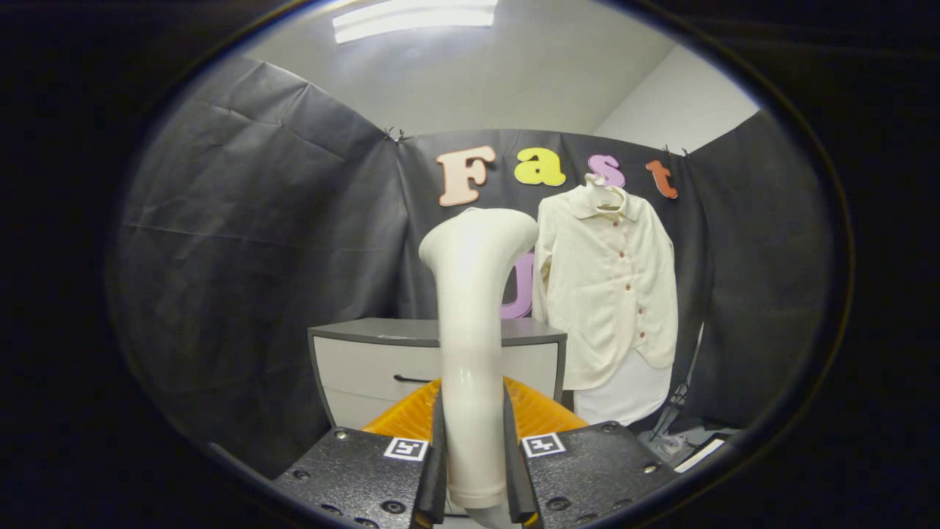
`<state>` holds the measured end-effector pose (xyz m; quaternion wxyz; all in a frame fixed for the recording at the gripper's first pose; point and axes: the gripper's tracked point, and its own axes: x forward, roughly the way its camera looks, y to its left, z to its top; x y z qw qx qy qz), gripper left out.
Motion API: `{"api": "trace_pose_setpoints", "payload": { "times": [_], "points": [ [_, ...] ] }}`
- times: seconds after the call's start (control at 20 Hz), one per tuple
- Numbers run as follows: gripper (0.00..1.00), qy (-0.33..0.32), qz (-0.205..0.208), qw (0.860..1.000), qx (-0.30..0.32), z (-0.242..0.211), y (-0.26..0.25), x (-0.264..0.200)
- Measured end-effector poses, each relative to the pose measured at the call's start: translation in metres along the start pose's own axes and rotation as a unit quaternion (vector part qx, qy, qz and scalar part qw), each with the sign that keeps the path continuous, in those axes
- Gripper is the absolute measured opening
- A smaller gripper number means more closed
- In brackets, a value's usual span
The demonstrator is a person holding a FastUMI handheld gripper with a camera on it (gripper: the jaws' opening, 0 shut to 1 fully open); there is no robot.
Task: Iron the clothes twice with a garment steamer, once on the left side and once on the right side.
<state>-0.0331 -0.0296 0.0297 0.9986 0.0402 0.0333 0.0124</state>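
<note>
Clamping the white garment steamer by its handle, the gripper has both fingers pressed against it, head upright. Beyond, a cream shirt hangs on the booth wall, right of a grey drawer cabinet; something orange, perhaps the steamer's base, sits behind the fingers.

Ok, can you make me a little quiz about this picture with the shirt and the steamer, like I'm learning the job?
1. True or false: the gripper holds the garment steamer between both fingers.
2. Where does the shirt hang? A) folded on the cabinet B) on a hanger against the booth wall, beyond the fingers C) on the floor
3. Fill in: the steamer's head is ____ the shirt (touching / apart from).

Key:
1. True: both fingers press on its handle.
2. B.
3. Apart from; the shirt hangs farther back, to one side of it.
</note>
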Motion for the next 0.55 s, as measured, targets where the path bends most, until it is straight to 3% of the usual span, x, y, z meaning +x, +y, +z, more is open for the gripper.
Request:
{"api": "trace_pose_setpoints", "payload": {
  "times": [0.55],
  "points": [
    [0.32, 0.001, -0.005, 1.0, -0.007, -0.0023, -0.0031, 0.0047]
  ]
}}
